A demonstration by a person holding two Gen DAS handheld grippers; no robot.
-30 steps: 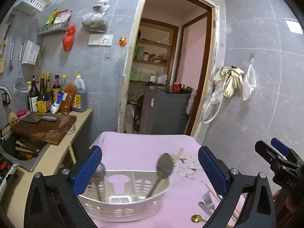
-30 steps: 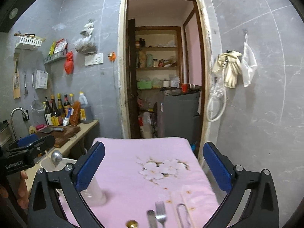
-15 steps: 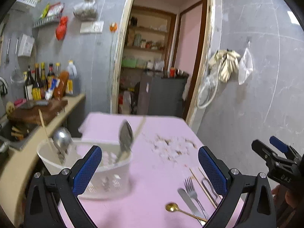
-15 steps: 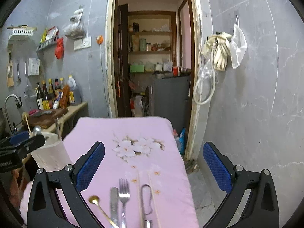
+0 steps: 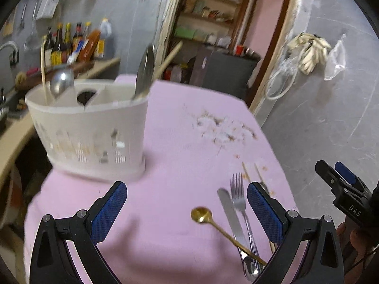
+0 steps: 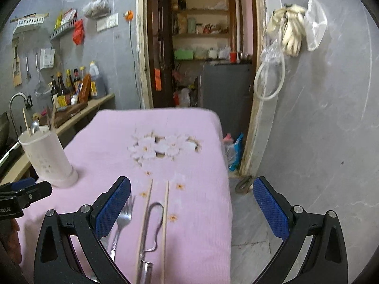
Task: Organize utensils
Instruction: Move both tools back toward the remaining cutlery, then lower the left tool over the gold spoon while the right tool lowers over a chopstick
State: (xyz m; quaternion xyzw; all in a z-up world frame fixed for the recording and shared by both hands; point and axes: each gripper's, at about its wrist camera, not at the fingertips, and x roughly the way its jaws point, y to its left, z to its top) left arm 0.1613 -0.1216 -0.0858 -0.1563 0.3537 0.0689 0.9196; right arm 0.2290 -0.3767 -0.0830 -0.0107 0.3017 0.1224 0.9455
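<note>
Several loose utensils lie near the pink tabletop front edge: silver fork, silver knife, gold spoon, wooden chopsticks, long axes running front to back, fork tines pointing away. White plastic caddy now sits farther left than a second ago. Left gripper and right gripper jaws wide apart, empty. Open cloth between caddy and utensils.

white caddy blurred; fork handle hidden.
</note>
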